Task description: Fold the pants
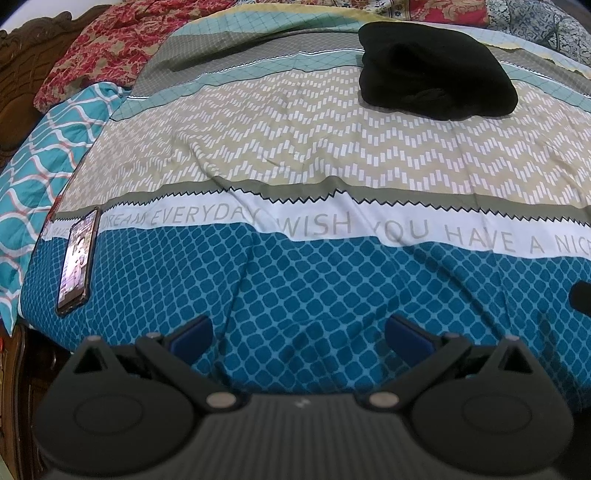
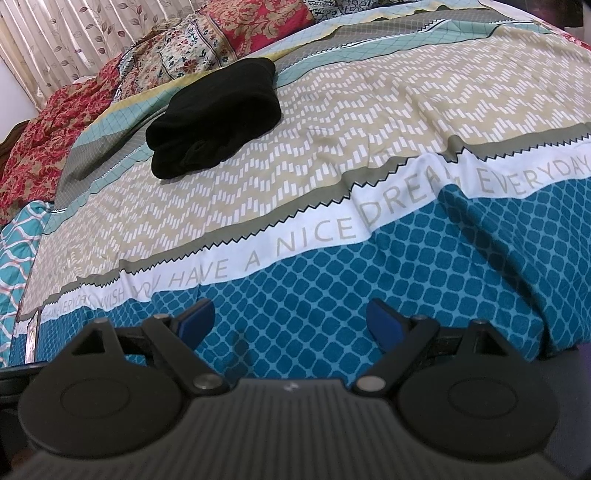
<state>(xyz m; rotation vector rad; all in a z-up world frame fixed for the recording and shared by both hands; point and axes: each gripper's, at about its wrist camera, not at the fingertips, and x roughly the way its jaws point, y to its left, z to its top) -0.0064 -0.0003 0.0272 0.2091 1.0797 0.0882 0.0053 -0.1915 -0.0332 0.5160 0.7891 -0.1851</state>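
Black pants [image 1: 436, 70] lie in a compact folded bundle on the far part of the bed; they also show in the right wrist view [image 2: 218, 118] at upper left. My left gripper [image 1: 297, 332] is open and empty, low over the blue patterned sheet near the bed's front edge, well short of the pants. My right gripper [image 2: 291, 323] is open and empty too, over the same blue area, far from the pants.
A phone [image 1: 77, 258] with a lit screen lies on the sheet at the left edge. A teal wavy pillow [image 1: 33, 177] and red floral bedding [image 1: 110, 48] lie at the left and back. A curtain [image 2: 74, 33] hangs behind the bed.
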